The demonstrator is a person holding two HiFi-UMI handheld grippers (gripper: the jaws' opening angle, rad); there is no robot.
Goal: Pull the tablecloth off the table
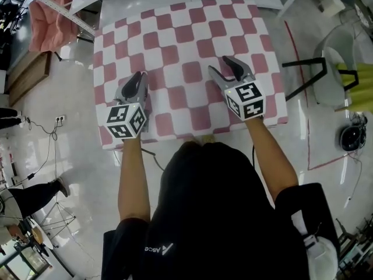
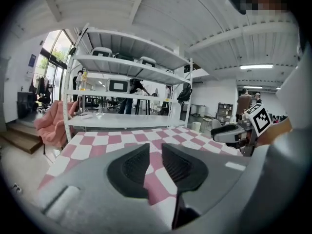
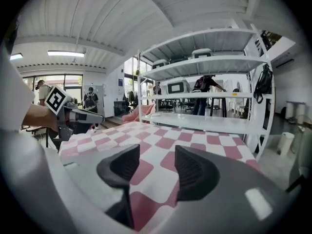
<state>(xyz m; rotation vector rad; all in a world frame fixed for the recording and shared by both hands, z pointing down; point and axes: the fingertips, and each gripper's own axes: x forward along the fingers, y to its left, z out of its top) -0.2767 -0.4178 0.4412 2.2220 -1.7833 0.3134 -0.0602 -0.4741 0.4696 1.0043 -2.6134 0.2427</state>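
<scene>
A pink-and-white checked tablecloth point(image 1: 186, 57) lies spread flat over the table, its near edge hanging just in front of me. My left gripper point(image 1: 140, 75) hovers over the cloth's near left part; in the left gripper view point(image 2: 155, 151) its jaws stand a narrow gap apart, with only cloth showing beyond. My right gripper point(image 1: 221, 65) is over the near right part of the cloth. The right gripper view point(image 3: 157, 156) has its jaws clearly wider apart and nothing between them. Each gripper also appears in the other's view: right gripper point(image 2: 230, 131), left gripper point(image 3: 83, 116).
A white shelving unit point(image 2: 127, 61) stands beyond the table's far edge. A pink chair point(image 1: 48, 15) is at the far left, a black frame point(image 1: 308, 69) and a white seat point(image 1: 341, 51) at the right. A bystander's leg point(image 1: 35, 194) and cables are on the floor at the left.
</scene>
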